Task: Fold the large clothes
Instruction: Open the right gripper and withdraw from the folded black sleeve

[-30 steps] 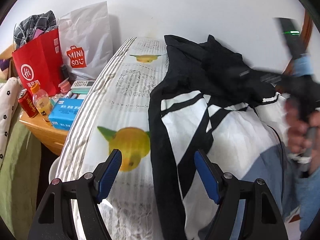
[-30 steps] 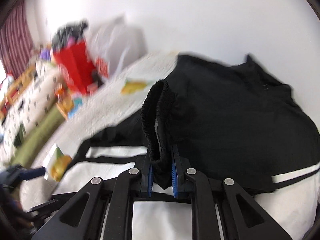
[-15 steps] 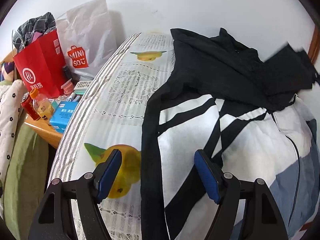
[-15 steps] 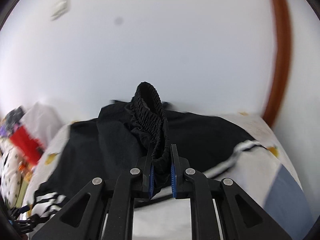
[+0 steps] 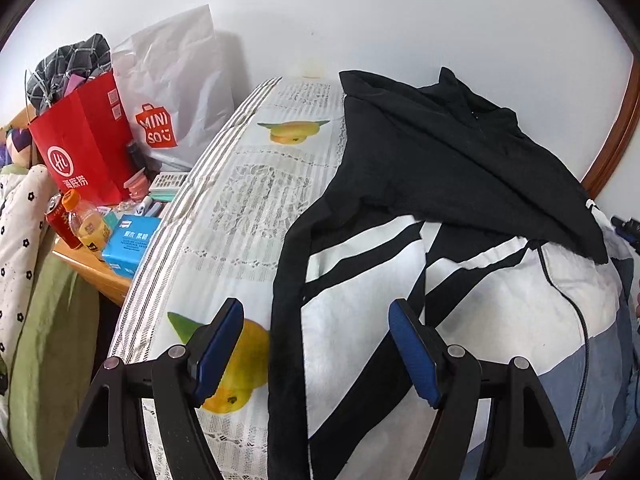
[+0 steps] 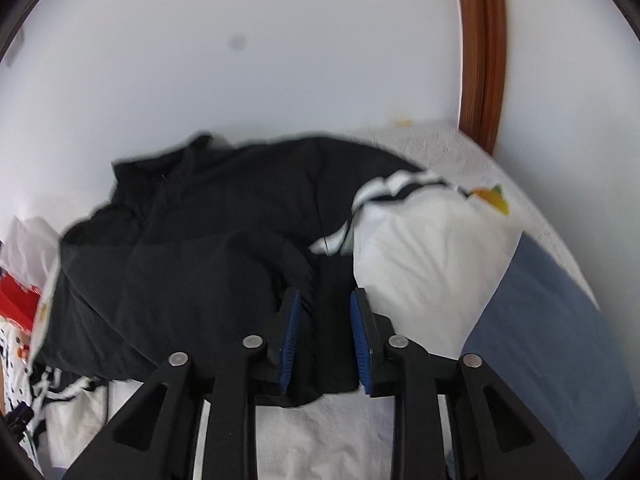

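Swung across from the left side of the bed, the black sleeve [image 6: 224,280] now lies folded over the jacket [image 5: 440,280], which sprawls across the middle and right of the left wrist view on the fruit-print bedspread [image 5: 256,216]. At lower centre there, the left gripper [image 5: 316,348] hangs wide open and empty above the jacket's black edge. Lower centre of the right wrist view, the right gripper [image 6: 325,336] is opening, its pads letting go of the cuff between them. One sleeve fold looks done.

jacket [image 5: 440,168] black up top, white body with black stripes, grey-blue hem. bedsheet [image 5: 256,208] white, grey lace print, yellow fruit motifs, striped edge. bag [image 5: 84,140] red, white logo. tool pads [image 5: 412,356] blue. door frame [image 6: 480,52] brown.
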Tool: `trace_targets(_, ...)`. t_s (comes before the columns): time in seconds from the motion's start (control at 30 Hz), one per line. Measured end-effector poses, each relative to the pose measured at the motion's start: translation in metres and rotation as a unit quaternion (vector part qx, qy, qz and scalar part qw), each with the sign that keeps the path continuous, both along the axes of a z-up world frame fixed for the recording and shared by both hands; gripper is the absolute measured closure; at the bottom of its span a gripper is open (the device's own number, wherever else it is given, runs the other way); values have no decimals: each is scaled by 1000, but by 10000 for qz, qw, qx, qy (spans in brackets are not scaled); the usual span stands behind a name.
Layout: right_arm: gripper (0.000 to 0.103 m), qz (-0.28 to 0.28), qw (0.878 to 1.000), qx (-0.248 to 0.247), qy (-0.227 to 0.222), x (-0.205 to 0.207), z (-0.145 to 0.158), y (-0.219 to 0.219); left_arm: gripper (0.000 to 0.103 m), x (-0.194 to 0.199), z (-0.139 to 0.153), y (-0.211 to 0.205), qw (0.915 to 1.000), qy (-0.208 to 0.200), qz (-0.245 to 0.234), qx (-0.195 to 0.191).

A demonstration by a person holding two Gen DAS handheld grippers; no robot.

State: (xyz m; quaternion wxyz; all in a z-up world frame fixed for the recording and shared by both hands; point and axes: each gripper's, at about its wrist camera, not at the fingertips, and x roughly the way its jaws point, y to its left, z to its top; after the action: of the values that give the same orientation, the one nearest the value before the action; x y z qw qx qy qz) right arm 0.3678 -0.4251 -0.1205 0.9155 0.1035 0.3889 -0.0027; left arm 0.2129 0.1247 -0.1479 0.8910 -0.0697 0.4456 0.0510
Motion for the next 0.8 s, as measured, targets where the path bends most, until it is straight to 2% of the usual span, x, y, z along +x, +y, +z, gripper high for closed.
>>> trace_targets(0.07, 55, 2, 9994, -157, -308, -8, 15, 9, 30, 1, 3, -1, 10000, -10, -21, -43)
trace_targets(0.13, 55, 222, 9983, -354, -407, -9, 21, 25, 30, 3, 5, -4, 10000, -21, -53, -56)
trace_targets(0.23, 55, 635, 9957, -591, -329, -2, 10, 55, 30, 4, 10, -9, 9999, -74, -124, -8)
trace_targets(0.37, 55, 854, 9917, -941, 171, 14, -29, 78, 30, 3, 15, -11, 9999, -125, -92, 13)
trace_targets(0.47, 58, 452, 9886, -1329, 549, 27, -55, 76, 30, 0, 18, -12, 9999, -161, -32, 48)
trace_targets(0.5, 58, 366, 9891, -1290, 611, 29, -59, 73, 30, -1, 19, -12, 9998, -169, -38, 59)
trace_targets(0.63, 58, 401, 9912, -1162, 492, 18, -46, 72, 30, -5, 24, -11, 9997, -246, -63, 18)
trace_targets(0.8, 58, 330, 9957, -856, 122, -22, -6, 52, 30, -13, 35, -17, 9993, -354, -123, 7)
